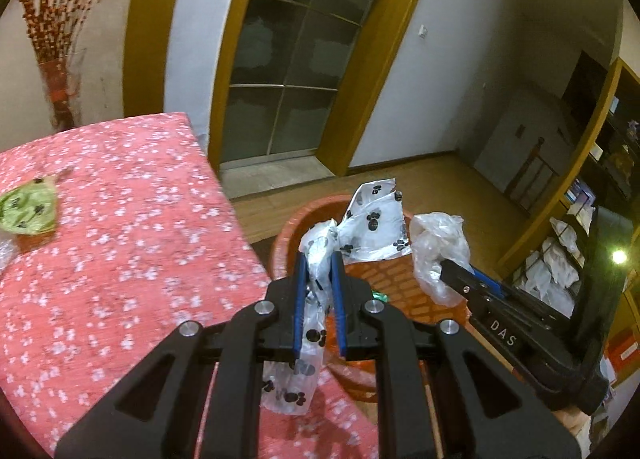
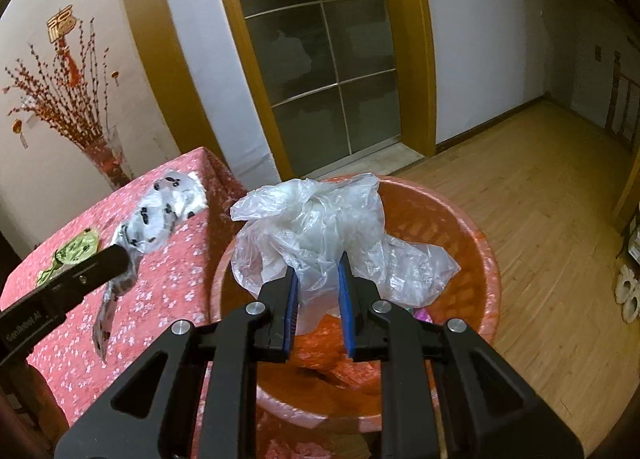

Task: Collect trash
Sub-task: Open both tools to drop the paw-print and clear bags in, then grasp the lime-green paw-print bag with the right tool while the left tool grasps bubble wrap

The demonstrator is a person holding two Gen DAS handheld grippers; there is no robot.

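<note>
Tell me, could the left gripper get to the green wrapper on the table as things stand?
Probably not right away. The left gripper is shut on the paw-print bag near the red basket, so its fingers are full. The green wrapper lies uncovered on the pink tablecloth, with an open path.

The orange basket [image 2: 486, 259] stands just beside the bench [image 1: 120, 259] edge; clear bag [image 2: 320, 227] hangs over its mouth; wooden floor [image 2: 540, 187] beyond lies open.
</note>
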